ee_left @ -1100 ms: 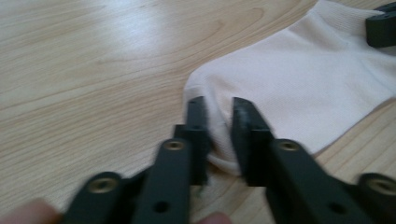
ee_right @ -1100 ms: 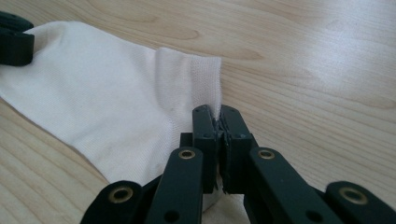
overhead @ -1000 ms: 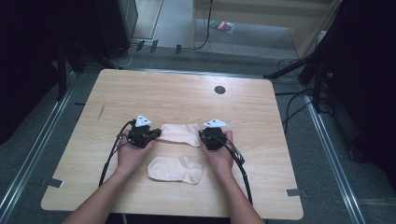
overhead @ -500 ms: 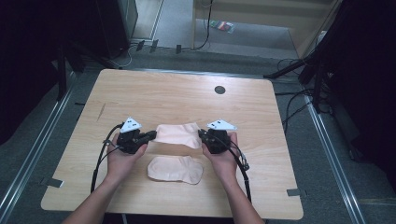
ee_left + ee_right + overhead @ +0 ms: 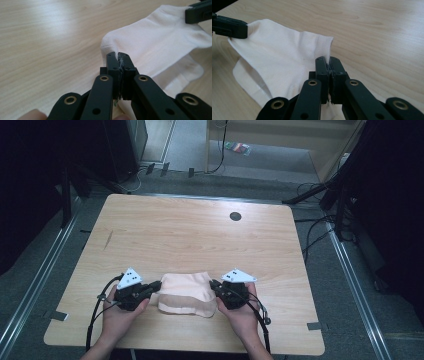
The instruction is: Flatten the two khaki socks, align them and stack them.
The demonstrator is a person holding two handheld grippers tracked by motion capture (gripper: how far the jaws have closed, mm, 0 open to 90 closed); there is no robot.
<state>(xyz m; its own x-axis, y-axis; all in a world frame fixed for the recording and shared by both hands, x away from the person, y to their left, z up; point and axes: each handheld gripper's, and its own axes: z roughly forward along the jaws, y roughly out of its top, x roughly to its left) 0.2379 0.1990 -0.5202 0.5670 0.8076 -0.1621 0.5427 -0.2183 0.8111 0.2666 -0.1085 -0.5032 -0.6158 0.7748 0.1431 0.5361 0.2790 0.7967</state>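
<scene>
Sock (image 5: 186,287): pale, held over a second sock (image 5: 187,307) near the table (image 5: 200,235) front edge; left gripper (image 5: 152,288) and right gripper (image 5: 216,287) each clamp one end (stretched flat, likely for stacking).

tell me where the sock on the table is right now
In the high view it lies near the table's front edge, under the sock stretched between the left gripper and right gripper.
</scene>
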